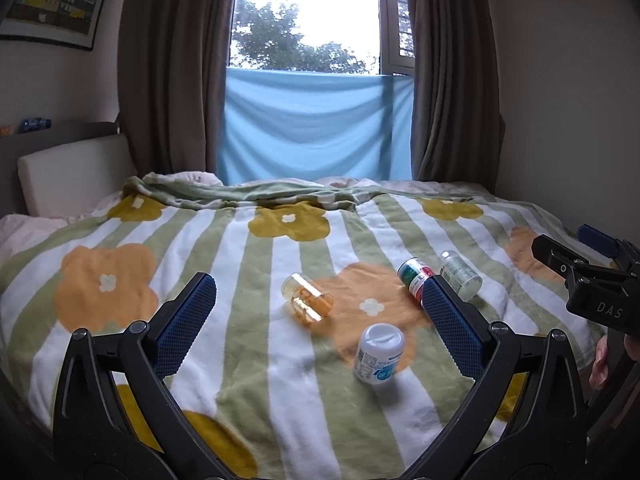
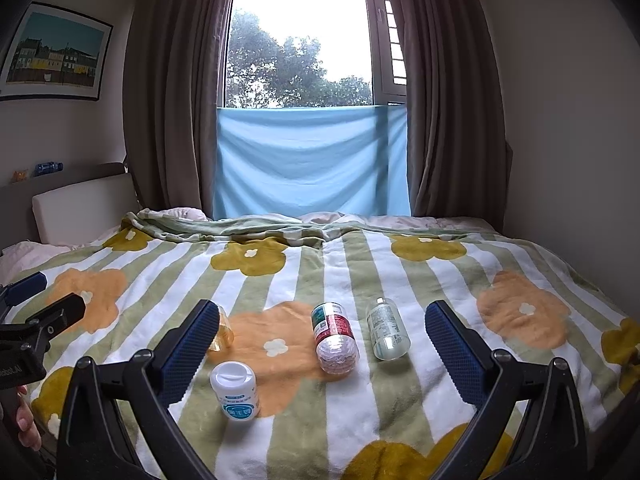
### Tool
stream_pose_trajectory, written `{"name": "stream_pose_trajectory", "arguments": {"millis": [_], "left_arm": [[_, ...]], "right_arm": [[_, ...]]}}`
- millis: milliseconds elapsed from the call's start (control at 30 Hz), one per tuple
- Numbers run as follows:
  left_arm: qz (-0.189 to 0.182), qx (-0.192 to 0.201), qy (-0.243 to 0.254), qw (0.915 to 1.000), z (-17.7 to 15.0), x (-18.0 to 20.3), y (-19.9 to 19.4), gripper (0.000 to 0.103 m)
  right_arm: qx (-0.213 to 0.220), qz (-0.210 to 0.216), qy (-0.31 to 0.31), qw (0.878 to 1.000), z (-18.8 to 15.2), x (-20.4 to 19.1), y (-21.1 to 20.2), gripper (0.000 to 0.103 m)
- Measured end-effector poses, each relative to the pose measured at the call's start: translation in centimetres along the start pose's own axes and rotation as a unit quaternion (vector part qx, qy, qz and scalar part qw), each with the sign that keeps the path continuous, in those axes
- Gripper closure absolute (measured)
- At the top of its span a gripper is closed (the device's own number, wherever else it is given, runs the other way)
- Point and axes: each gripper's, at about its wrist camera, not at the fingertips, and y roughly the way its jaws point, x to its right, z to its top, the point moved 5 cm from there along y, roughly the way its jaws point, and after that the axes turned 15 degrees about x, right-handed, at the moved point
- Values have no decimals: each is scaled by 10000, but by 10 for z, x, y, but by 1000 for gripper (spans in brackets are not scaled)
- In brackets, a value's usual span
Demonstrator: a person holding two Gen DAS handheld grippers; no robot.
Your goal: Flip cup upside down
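Observation:
A clear amber cup lies on its side on the flowered blanket, a little ahead of my left gripper, which is open and holds nothing. In the right wrist view the cup peeks out from behind my left-hand fingertip, mostly hidden. My right gripper is open and hangs above the bed with nothing between its fingers; it also shows at the right edge of the left wrist view as a black clamp.
A white jar stands upright near the cup. A red-and-green labelled bottle and a clear bottle lie on their sides to the right. The striped blanket covers the whole bed; headboard at left, curtains and window behind.

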Motion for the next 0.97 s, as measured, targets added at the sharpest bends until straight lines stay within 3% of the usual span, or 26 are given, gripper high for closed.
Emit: {"name": "stream_pose_trajectory", "arguments": {"millis": [533, 967], "left_arm": [[1, 45, 117, 9999, 4, 1, -1, 0], [82, 215, -72, 9997, 10, -3, -6, 0]], "right_arm": [[2, 29, -22, 10000, 3, 0, 4, 0], [23, 87, -43, 9999, 5, -3, 5, 0]]}}
